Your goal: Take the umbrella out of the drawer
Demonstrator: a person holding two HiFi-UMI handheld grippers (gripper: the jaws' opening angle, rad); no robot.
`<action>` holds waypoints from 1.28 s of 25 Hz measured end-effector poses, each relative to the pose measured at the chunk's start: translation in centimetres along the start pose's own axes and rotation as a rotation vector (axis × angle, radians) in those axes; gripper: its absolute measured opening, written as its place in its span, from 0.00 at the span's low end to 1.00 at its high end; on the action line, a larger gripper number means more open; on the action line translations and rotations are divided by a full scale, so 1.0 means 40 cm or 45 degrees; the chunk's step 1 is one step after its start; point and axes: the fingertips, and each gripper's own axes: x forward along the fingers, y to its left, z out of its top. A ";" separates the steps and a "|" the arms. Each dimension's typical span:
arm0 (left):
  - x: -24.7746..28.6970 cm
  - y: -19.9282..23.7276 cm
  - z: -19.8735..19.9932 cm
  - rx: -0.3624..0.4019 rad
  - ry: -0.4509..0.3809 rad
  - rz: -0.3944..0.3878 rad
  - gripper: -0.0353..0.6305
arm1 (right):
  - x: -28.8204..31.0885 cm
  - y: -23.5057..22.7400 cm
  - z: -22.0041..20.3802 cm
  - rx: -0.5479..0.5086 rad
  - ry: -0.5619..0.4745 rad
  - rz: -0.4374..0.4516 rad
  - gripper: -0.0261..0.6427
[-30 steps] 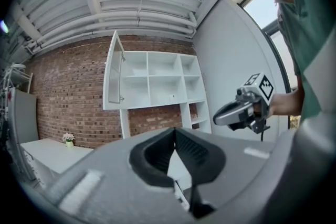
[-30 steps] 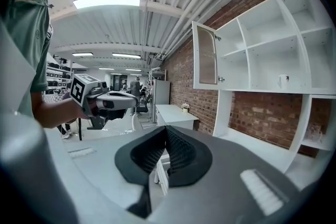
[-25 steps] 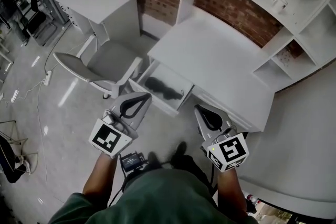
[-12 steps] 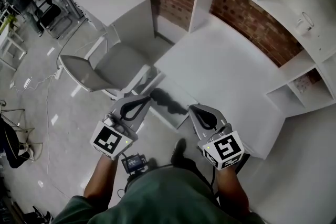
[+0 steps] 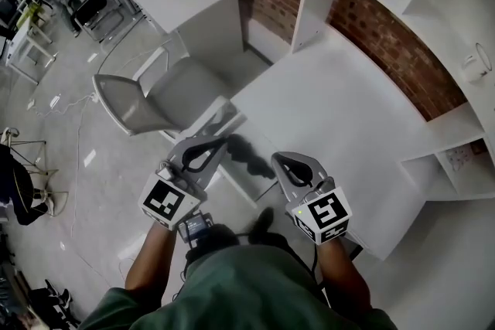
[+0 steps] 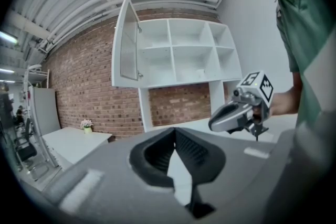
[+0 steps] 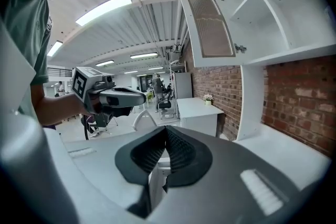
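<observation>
Black umbrella [image 5: 246,156] is lying in the open drawer [image 5: 224,113] at the desk's [image 5: 332,104] near left. I'm bringing left gripper [image 5: 220,141] & right gripper [image 5: 277,159] closer than a sec ago, both pinched together w/ nothing held, so the grab is coming up.

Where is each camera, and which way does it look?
Head view: on the person's head, looking down at the desk, open drawer and umbrella; both forearms, left gripper and right gripper show.
Left gripper view: on that gripper, facing the wall shelves over its shut jaws; right gripper and shirt show.
Right gripper view: on that gripper, facing the brick wall; left gripper shows.
Shared: both gripper views see the flower pot.
</observation>
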 end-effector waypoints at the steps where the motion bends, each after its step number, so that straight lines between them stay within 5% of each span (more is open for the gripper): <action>1: 0.011 0.004 -0.005 0.016 0.013 0.005 0.06 | 0.008 -0.009 -0.009 0.004 0.005 0.008 0.05; 19: 0.201 0.144 -0.205 -0.004 0.124 -0.220 0.06 | 0.184 -0.108 -0.179 0.174 0.136 -0.077 0.05; 32: 0.344 0.141 -0.555 -0.025 0.376 -0.489 0.11 | 0.363 -0.115 -0.476 0.273 0.353 -0.060 0.08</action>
